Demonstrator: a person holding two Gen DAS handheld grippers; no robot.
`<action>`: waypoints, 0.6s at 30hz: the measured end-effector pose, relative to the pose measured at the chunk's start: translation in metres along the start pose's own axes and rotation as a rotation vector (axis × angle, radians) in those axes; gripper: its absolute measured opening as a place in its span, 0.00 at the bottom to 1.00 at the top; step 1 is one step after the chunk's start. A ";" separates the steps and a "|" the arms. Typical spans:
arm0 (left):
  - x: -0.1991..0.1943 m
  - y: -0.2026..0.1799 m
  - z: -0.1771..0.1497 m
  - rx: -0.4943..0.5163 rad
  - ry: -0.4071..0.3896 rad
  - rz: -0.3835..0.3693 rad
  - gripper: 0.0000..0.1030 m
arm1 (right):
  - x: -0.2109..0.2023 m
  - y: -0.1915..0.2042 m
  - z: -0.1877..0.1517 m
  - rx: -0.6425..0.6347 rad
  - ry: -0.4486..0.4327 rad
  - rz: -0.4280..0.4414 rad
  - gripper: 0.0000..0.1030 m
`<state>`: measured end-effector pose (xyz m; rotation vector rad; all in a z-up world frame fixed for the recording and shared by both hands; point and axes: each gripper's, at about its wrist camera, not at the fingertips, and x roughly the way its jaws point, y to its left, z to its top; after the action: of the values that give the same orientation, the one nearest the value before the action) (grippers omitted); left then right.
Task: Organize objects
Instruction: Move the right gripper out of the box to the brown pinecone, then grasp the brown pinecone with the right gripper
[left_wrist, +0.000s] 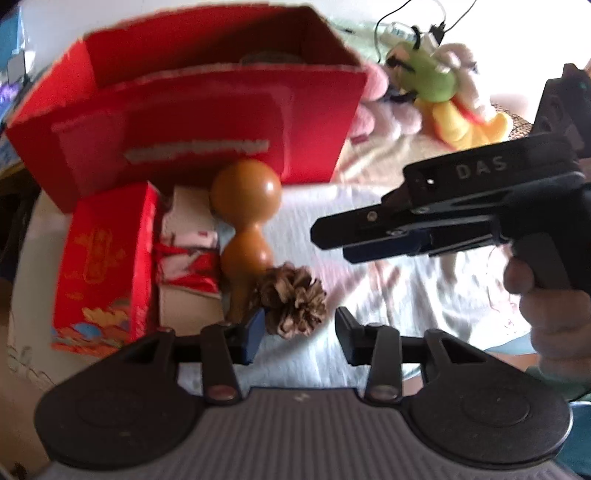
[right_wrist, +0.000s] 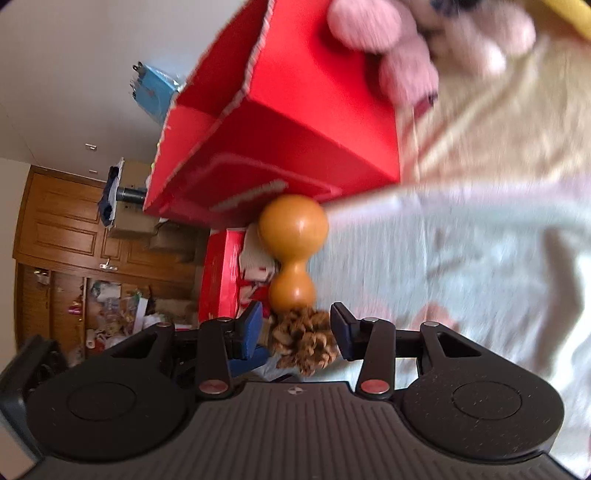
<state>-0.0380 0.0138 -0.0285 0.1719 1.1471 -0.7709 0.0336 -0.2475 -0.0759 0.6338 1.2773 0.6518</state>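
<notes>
Left wrist view: the left gripper (left_wrist: 300, 334) has its jaws spread, the pinecone (left_wrist: 293, 301) between them, touching the left finger only. The right gripper (left_wrist: 334, 240), marked "DAS", appears from the side with its jaws nearly together, gripping nothing. One gourd (left_wrist: 244, 225) lies beside two red boxes, big (left_wrist: 192, 122) and small (left_wrist: 107, 266), on the sheet (left_wrist: 406, 295).

Right wrist view: the right gripper (right_wrist: 297, 330) sits loose around the pinecone (right_wrist: 304, 341).

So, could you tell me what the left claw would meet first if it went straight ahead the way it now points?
Most likely the pine cone, which lies on the cloth just ahead of the open left claw, nearer its left finger. Beyond it lies the orange gourd, then the big red box. Depth is hard to judge through the fisheye.
</notes>
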 end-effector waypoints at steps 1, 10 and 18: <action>0.004 0.001 -0.001 -0.014 0.008 -0.007 0.41 | 0.002 0.000 -0.001 0.002 0.008 0.000 0.44; 0.019 0.002 -0.003 -0.051 0.026 -0.001 0.43 | 0.005 -0.017 0.003 0.037 0.061 0.012 0.44; 0.019 -0.005 -0.003 -0.032 0.017 -0.013 0.35 | 0.006 -0.023 0.000 0.048 0.084 0.015 0.40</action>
<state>-0.0397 0.0033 -0.0450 0.1448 1.1770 -0.7639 0.0365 -0.2584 -0.0967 0.6613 1.3710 0.6680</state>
